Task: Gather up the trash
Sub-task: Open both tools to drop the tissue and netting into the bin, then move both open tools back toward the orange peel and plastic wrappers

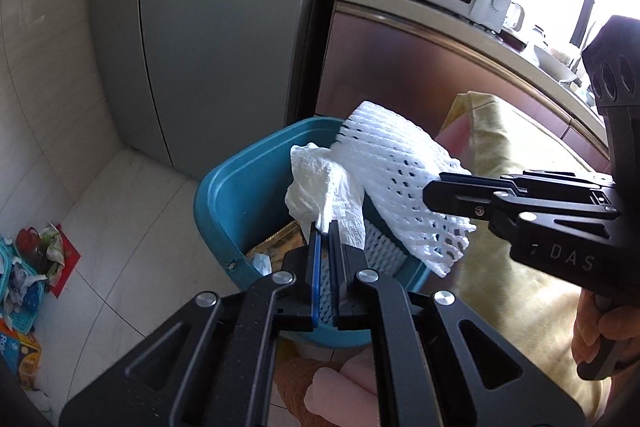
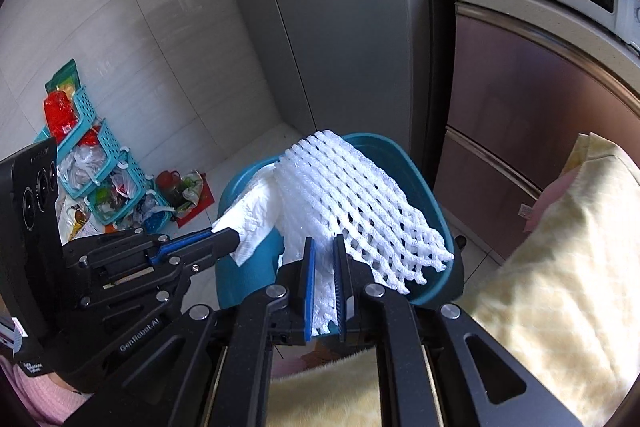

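Pale floor tiles (image 2: 168,75) and a grey fridge (image 1: 224,27) surround a teal bin (image 1: 216,203). Left tongs (image 1: 325,231) are clamped on a white tissue (image 1: 316,183); right tongs (image 2: 323,247) are clamped on a white foam net (image 2: 352,195). Both pieces hang over the bin's rim. Best to carry each well inside the rim before letting go, so neither drapes outside. Readable writing: "DAS" and "GenRobot.AI" on the tongs.

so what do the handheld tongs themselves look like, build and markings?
Both are matte black metal linkages with silver rivets and triangular cutouts. The left tongs and right tongs have flat black fingers faced with blue pads. White lettering marks the bodies, and each carries a black box with round holes. A pink sleeve shows behind the left one.
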Motion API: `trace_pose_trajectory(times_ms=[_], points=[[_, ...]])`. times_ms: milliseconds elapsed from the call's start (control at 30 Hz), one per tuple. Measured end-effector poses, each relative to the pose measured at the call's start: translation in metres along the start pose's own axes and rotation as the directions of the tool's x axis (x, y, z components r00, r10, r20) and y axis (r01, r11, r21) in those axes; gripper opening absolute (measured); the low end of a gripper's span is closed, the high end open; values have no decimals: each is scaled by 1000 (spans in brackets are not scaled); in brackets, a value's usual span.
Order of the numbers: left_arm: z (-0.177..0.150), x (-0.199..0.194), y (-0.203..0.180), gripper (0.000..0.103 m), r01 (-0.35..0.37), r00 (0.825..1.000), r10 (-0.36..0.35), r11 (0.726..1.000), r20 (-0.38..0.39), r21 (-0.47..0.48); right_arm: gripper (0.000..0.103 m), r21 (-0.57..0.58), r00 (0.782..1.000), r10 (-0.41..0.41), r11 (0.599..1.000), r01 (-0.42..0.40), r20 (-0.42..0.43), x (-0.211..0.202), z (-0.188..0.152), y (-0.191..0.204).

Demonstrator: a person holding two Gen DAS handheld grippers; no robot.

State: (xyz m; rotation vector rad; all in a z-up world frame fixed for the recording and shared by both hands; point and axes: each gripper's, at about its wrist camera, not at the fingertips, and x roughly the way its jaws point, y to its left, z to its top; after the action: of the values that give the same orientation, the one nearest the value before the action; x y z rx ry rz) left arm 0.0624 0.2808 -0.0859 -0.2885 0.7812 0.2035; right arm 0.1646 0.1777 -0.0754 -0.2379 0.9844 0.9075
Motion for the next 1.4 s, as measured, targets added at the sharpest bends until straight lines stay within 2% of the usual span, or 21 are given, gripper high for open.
trace_pose_trajectory(times_ms=[133, 300, 400, 467, 633, 667, 700, 733, 900, 1067, 1233, 1400], points=[[0, 14, 0, 4, -2, 1000, 2, 1000, -19, -19, 9, 5, 999, -10, 1000, 10, -39, 17, 3, 0], [-2, 31, 2, 5, 2, 999, -5, 999, -53, -52, 15, 22, 996, -19, 1000, 21, -92, 35, 5, -2], [-4, 39, 3, 6, 2, 998, -6, 998, -68, -58, 15, 38, 996, -14, 999, 18, -94, 38, 5, -5], [-6, 42, 4, 6, 2, 997, -7, 998, -76, -63, 21, 41, 996, -20, 999, 23, -81, 35, 3, -7], [-6, 33, 4, 17, 13, 999, -16, 998, -52, -61, 21, 63, 999, -7, 998, 9, -36, 15, -6, -19], [-6, 29, 3, 19, 20, 999, -23, 998, -40, -55, 24, 63, 1000, -3, 998, 5, -23, 8, -9, -21], [-6, 23, 0, 24, 30, 999, -31, 998, -26, -47, 26, 65, 1000, 3, 998, -2, -8, 0, -13, -24], [-5, 18, -2, 34, 41, 999, -42, 998, -15, -40, 29, 67, 1000, 8, 998, -8, 7, -8, -17, -27], [-4, -12, -30, 47, 143, 988, -144, 989, 48, 31, 33, 69, 996, -18, 998, 11, 93, -60, -46, -41], [-6, -37, -83, 55, 275, 955, -288, 948, 67, 158, 36, 113, 983, -75, 992, 56, 169, -114, -84, -64], [-15, -45, -149, 57, 414, 903, -429, 867, -5, 278, 37, 218, 957, -190, 965, 142, 220, -171, -131, -93], [-28, -42, -214, 59, 501, 860, -499, 789, -105, 355, 40, 347, 914, -338, 904, 249, 226, -222, -177, -123]])
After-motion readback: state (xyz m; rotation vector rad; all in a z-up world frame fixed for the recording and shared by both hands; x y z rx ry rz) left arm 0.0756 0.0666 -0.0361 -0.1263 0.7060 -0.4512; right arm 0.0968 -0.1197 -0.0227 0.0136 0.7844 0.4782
